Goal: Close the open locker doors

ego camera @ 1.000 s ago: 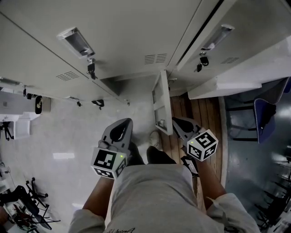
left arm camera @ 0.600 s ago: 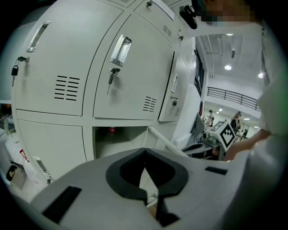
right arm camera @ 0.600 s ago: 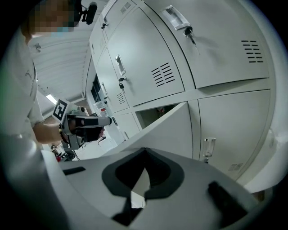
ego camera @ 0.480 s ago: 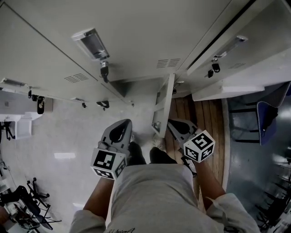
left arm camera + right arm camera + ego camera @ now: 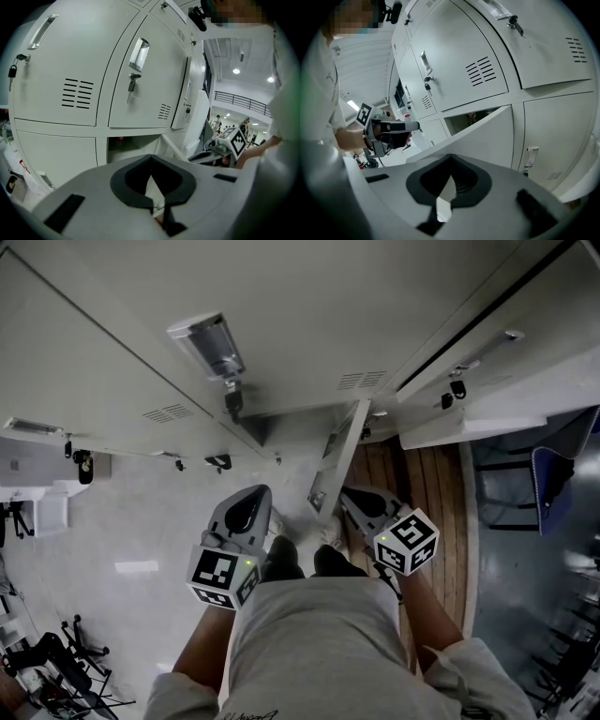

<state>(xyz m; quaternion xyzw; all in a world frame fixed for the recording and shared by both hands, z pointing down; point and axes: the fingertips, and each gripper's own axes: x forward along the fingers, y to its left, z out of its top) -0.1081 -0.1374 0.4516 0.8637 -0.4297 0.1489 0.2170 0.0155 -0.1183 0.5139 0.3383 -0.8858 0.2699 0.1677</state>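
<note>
No readable text anywhere, small print on shirt [image 5: 309,634] hem illegible

The low locker door [image 5: 336,457] was pale grey metal and stood partly open, angled out from its compartment [image 5: 469,118]. The vented upper doors [image 5: 145,79] above it were shut.

Even indoor light, fisheye-warped edges

Dark shoes [image 5: 281,555] on pale floor [image 5: 141,517]
</note>
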